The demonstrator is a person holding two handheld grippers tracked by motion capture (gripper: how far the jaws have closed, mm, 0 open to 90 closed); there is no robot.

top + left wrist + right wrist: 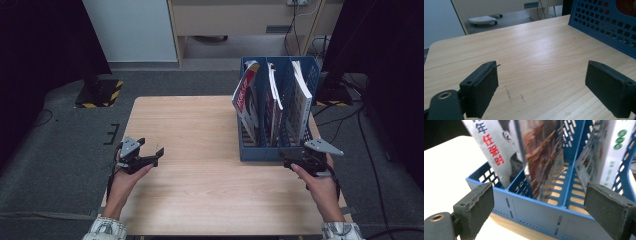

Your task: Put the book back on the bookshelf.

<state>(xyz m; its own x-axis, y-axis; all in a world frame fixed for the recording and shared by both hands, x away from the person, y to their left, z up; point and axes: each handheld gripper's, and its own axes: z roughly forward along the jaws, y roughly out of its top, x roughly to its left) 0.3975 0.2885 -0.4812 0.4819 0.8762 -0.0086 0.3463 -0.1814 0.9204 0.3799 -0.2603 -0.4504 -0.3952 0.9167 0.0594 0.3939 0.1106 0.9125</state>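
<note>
Three upright magazines [272, 100] (one per compartment) were held in a blue perforated plastic file rack [260, 149] at two o'clock on the pale wooden table [200, 150]. The right gripper [290, 161], wide open and empty, was placed just before the rack's front wall. The left gripper [152, 150], likewise agape, was kept well apart at nine o'clock.

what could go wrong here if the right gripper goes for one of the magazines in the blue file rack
The magazines lean loosely in the blue perforated plastic file rack; the left red-lettered magazine tilts over the rack's side and could tip out if bumped. The open right gripper sits close to the rack's low front wall, so it may catch that wall instead. The open left gripper is apart from the rack, so the rack might slide on the smooth wooden table.
</note>
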